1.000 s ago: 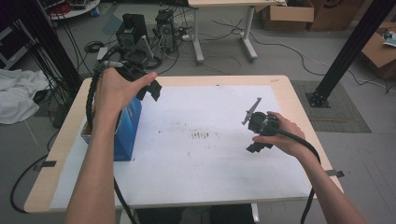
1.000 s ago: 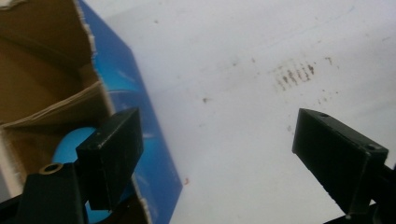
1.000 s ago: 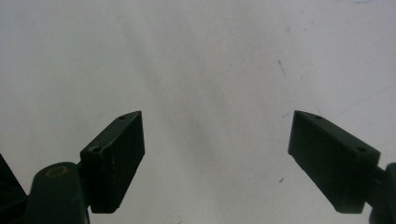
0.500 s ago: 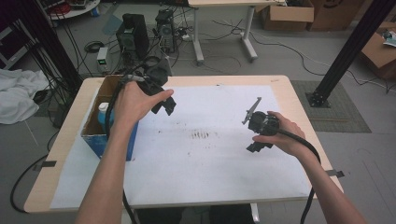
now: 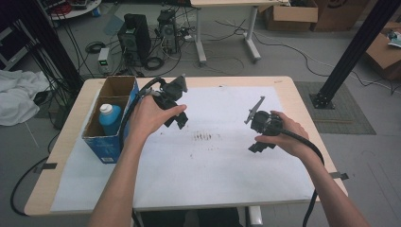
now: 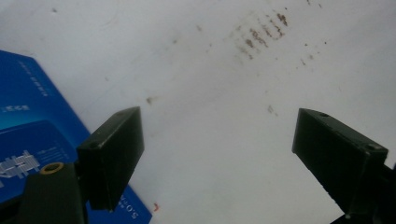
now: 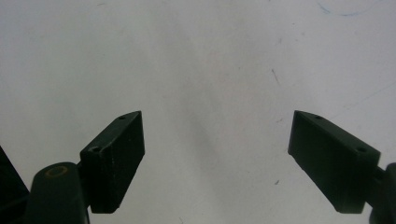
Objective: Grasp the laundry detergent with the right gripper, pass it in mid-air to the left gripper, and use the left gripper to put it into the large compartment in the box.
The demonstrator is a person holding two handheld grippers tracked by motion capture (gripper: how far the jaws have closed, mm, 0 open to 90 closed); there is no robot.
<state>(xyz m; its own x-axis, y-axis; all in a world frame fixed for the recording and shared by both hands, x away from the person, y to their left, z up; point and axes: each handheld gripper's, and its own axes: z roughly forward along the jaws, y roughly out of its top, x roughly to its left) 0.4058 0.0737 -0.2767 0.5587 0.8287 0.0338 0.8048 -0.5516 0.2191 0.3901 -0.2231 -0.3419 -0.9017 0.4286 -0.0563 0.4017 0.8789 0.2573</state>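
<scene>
We work over the pale wooden table (image 5: 71, 156), most of it covered by a large white paper sheet (image 5: 227, 175) that carries a patch of small brown smudges (image 5: 204, 137) near its middle. At the table's left edge, on our left, stands the open blue cardboard box (image 5: 101, 142), and upright inside its near compartment sits the blue plastic bottle with a white cap (image 5: 108, 118), the thing nearest our left gripper (image 5: 176, 106), which hangs just to the right of the box, above the paper. In the left gripper view its two black jaws stand wide apart with nothing between them, the blue box wall (image 6: 28, 135) showing at the lower left and the smudges (image 6: 259, 35) ahead. Our right gripper (image 5: 259, 127) hangs well apart from the box, over bare paper on the right side, and in the right gripper view its jaws gape just as wide and empty. If the bottle is what we are after, we judge the left gripper is the one to use: we should swing it over the box, keep the jaws wide, come straight down around the bottle below the cap (image 5: 106, 109), and clear the cardboard walls before closing, so the box does not tip or drag.
</scene>
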